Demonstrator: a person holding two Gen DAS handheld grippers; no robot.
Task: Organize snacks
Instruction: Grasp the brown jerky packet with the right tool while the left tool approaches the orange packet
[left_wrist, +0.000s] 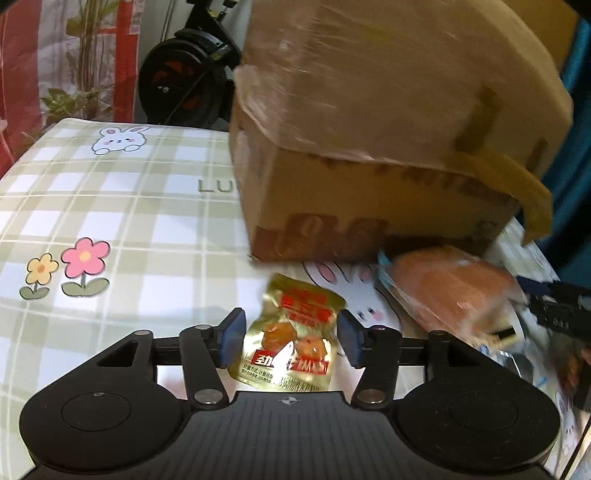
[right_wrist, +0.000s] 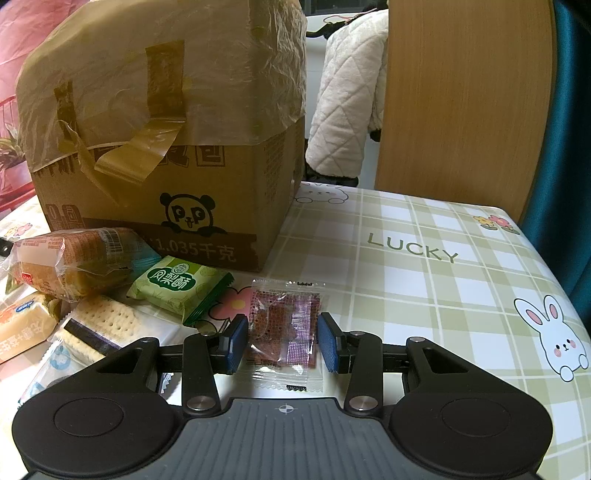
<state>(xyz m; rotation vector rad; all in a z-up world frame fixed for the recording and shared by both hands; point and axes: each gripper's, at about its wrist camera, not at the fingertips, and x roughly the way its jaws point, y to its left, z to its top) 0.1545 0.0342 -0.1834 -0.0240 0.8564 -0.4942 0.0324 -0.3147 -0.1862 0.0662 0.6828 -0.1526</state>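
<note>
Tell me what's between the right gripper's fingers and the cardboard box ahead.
In the right wrist view, a clear red-printed sachet sits between the open right gripper fingers; beyond it, bare tablecloth up to the cardboard box.

We are in a home: a table with a bunny-and-flower checked tablecloth (right_wrist: 424, 258), a quilted coat (right_wrist: 347, 99) hanging behind it, an exercise bike (left_wrist: 184, 77) past its far edge.

A green-checked bunny tablecloth (right_wrist: 424, 258) is covering the table beneath the jaws; beyond them, a wooden panel (right_wrist: 465, 96) and teal curtain (right_wrist: 570, 129) are standing.
</note>
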